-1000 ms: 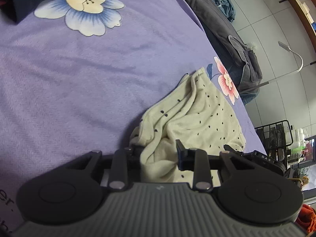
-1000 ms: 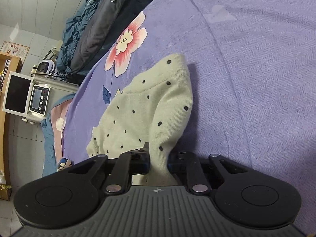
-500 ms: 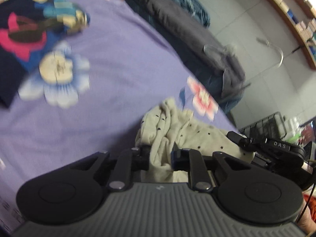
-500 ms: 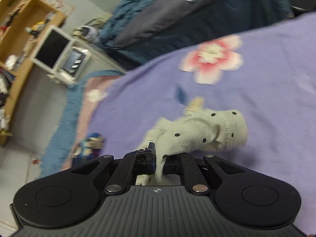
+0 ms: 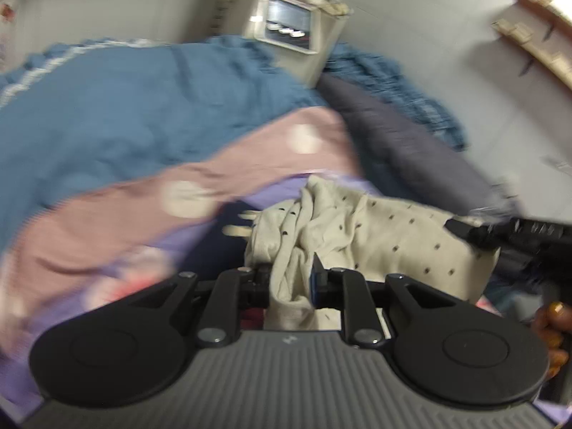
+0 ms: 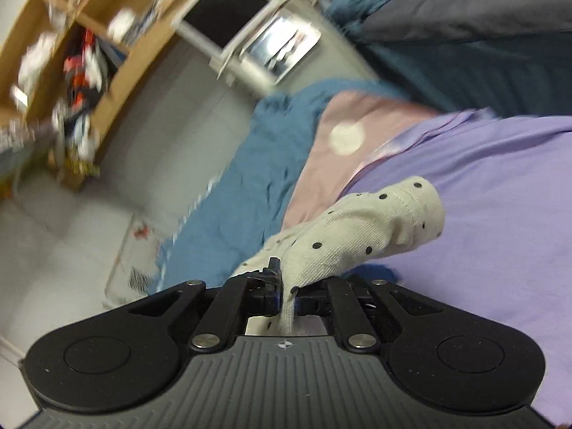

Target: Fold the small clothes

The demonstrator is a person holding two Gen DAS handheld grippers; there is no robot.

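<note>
- garment (image 5: 375,228), cream with dark dots, hangs between both grippers above the purple bedspread (image 6: 500,186).
- left gripper (image 5: 291,282) fingers are clamped on a bunched edge; right gripper (image 6: 287,295) pinches a thin fold by the cuff.
- judgement: keep both grips firm, pull the cloth taut and level, then lower it flat onto the bedspread.
- motion blur smears the bedspread; the garment's lower hem is hidden behind the grippers.

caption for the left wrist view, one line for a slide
Left tongs pinch a bunched cream dotted garment above the purple bedspread.
</note>
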